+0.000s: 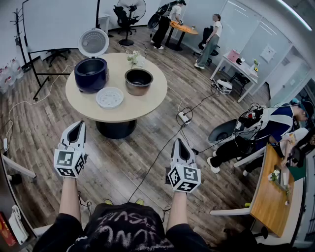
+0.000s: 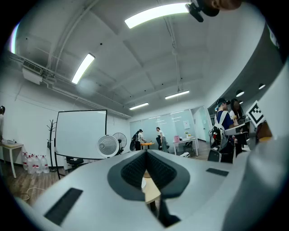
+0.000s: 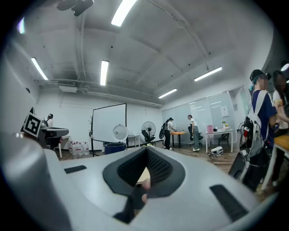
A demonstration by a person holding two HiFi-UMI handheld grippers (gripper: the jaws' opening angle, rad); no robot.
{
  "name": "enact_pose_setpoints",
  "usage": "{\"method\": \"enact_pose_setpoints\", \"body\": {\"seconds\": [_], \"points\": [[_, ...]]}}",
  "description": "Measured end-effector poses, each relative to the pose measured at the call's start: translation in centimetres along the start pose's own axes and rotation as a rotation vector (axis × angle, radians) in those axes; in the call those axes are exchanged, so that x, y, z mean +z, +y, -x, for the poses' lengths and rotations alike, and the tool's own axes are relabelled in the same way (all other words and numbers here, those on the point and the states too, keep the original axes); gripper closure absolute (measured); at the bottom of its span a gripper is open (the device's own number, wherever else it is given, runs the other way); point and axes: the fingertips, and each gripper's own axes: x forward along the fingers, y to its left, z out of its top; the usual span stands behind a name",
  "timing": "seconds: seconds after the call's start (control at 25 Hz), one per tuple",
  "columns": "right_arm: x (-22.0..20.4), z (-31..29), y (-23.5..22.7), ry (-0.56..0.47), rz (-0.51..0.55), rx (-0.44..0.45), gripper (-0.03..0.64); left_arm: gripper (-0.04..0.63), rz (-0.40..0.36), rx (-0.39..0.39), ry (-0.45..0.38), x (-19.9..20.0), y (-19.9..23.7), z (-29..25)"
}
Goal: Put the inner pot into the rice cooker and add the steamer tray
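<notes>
On the round table [image 1: 147, 106] stand a dark blue rice cooker [image 1: 91, 74] with its lid [image 1: 93, 42] raised, a metal inner pot [image 1: 139, 80] to its right, and a white perforated steamer tray [image 1: 109, 97] in front. My left gripper [image 1: 76, 132] and right gripper [image 1: 180, 146] are both shut and hold nothing. They hang level above the wooden floor, well short of the table. In the right gripper view the cooker [image 3: 115, 147] shows far off; the left gripper [image 2: 145, 158] and right gripper [image 3: 146, 156] show their pads pressed together.
Cables and a power strip [image 1: 183, 117] lie on the floor right of the table. A seated person [image 1: 256, 130] and a wooden desk [image 1: 270, 197] are at the right. A whiteboard [image 1: 59, 22], a fan [image 1: 131, 7] and standing people [image 1: 210, 40] fill the back.
</notes>
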Motion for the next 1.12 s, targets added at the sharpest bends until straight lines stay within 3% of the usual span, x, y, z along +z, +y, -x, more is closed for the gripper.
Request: {"method": "enact_pose_setpoints", "body": {"seconds": [1.0, 1.12], "points": [[-0.2, -0.4, 0.1, -0.018, -0.046, 0.022, 0.593, 0.584, 0.030, 0.027, 0.004, -0.3, 0.0, -0.2], [0.0, -0.2, -0.3, -0.023, -0.052, 0.030, 0.541, 0.519, 0.043, 0.000, 0.006, -0.2, -0.9, -0.4]]}}
